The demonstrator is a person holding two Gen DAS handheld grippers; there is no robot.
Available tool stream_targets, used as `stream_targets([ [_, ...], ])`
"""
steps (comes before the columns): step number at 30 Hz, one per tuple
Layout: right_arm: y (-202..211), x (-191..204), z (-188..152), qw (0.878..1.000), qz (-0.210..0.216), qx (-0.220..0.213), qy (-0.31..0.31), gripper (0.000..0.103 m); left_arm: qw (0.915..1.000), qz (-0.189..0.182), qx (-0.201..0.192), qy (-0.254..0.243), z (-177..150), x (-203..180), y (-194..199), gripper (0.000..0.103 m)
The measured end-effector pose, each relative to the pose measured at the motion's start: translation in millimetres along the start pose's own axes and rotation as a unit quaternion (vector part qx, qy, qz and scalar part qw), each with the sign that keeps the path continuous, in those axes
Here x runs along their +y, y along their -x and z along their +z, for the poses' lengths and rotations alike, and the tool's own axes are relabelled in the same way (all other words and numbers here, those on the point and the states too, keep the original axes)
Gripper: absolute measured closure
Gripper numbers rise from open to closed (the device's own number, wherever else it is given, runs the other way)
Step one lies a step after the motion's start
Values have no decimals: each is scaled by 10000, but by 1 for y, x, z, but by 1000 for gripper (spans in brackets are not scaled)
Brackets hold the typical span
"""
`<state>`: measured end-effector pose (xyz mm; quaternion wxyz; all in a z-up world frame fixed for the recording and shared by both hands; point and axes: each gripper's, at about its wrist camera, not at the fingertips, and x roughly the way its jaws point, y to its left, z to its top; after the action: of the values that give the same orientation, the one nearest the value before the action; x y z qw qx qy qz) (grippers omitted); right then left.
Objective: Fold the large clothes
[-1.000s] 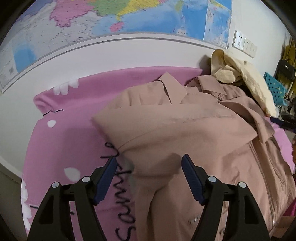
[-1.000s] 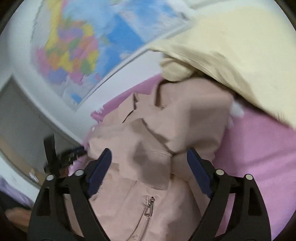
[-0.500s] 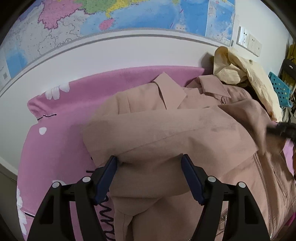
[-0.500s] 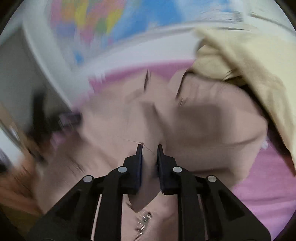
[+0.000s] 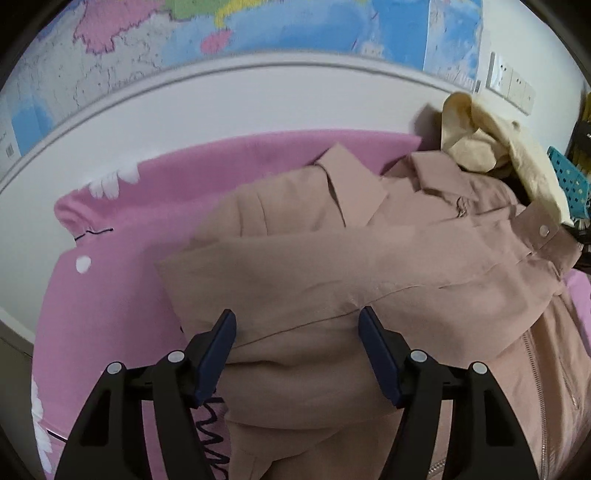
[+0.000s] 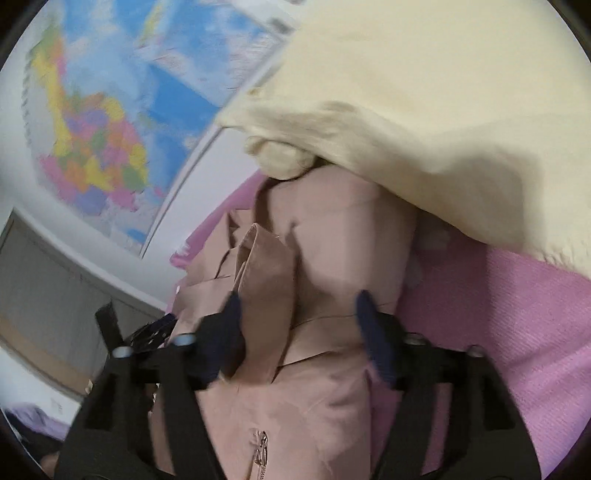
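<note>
A dusty-pink zip jacket (image 5: 369, 266) lies collar-up on the pink sheet (image 5: 110, 288). One sleeve is folded across its chest, and the snap cuff (image 5: 541, 230) rests at the right. My left gripper (image 5: 295, 317) hovers open over the folded sleeve's lower edge, with cloth between the blue pads but not pinched. In the right wrist view the jacket (image 6: 332, 258) fills the middle. My right gripper (image 6: 299, 301) is blurred and its jaws are opening. A loose fold of the jacket (image 6: 266, 280) stands between the fingers, and neither pad presses on it.
A cream garment (image 5: 517, 155) is heaped at the jacket's far right shoulder and looms over the right gripper (image 6: 424, 92). A wall map (image 5: 295, 22) and sockets (image 5: 509, 79) are behind. A blue perforated basket (image 5: 569, 181) sits at the far right.
The sleeve was drawn further across the chest to the right. The right gripper shut on the jacket half a second ago, has since opened and rolled. The left gripper closed in slightly on the sleeve.
</note>
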<state>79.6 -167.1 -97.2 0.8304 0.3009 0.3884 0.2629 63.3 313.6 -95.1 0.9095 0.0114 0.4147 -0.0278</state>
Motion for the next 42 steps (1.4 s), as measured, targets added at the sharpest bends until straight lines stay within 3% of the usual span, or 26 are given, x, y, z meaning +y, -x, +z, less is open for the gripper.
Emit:
stream_targets([
  [3,-6,17,-2,9989,-149,120,425,29,10000,33,-10,-92,0,-5,-3,36],
  [5,-12,22,-3,9975,-302,220,602,36,9999,-5,-5,-111,1,-9,-5,36],
  [6,-18,23,-2,9969,-356,289,637,50,9999,-9,-1,-116,2,-10,-7,36],
  [7,-21,22,-1,9968,-365,343,623,73,9999,19,5,-146,2,-14,-9,36],
  [9,-24,23,0,9963,-345,408,677,101,9998,42,9,-208,4,-17,-11,36],
  [13,-3,21,8,9980,-261,-94,564,101,9996,38,-72,-275,5,-21,-6,36],
  [16,7,17,10,9970,-508,-275,514,94,9994,93,-160,-299,4,-20,2,34],
  [17,11,14,9,9966,-598,-331,460,89,9993,96,-180,-299,3,-19,4,34],
  [18,15,11,7,9966,-632,-347,393,72,9993,99,-208,-294,2,-18,6,33],
  [19,19,8,6,9966,-649,-379,336,44,9992,95,-224,-305,1,-17,8,33],
  [22,19,19,-4,9974,-365,-235,579,39,9991,87,-202,-353,-5,-16,11,33],
  [24,8,27,-9,9938,-718,-44,849,34,9990,86,-199,-403,-7,-18,11,33],
  [26,-12,30,-14,9890,-1022,244,1037,36,9989,117,-186,-418,-8,-19,9,33],
  [27,-21,29,-15,9882,-1049,344,1057,45,9990,109,-177,-401,-8,-19,8,33],
  [28,-27,29,-15,9863,-1138,383,1134,67,9991,105,-176,-373,-8,-19,7,33],
  [30,-29,31,-12,9806,-1415,258,1332,93,9992,101,-190,-336,-8,-18,7,33],
  [34,-14,31,0,9798,-1459,-280,1339,97,9992,68,-325,-236,-11,-13,18,31],
  [36,-18,21,2,9827,-1435,-164,1160,97,9993,29,-354,-145,-16,-9,23,29],
  [40,-26,15,-6,9750,-1853,11,1224,85,9997,37,-250,-31,-34,-1,29,29],
  [42,-12,17,-11,9775,-1762,-151,1146,76,9997,-83,-229,81,-47,5,37,29],
])
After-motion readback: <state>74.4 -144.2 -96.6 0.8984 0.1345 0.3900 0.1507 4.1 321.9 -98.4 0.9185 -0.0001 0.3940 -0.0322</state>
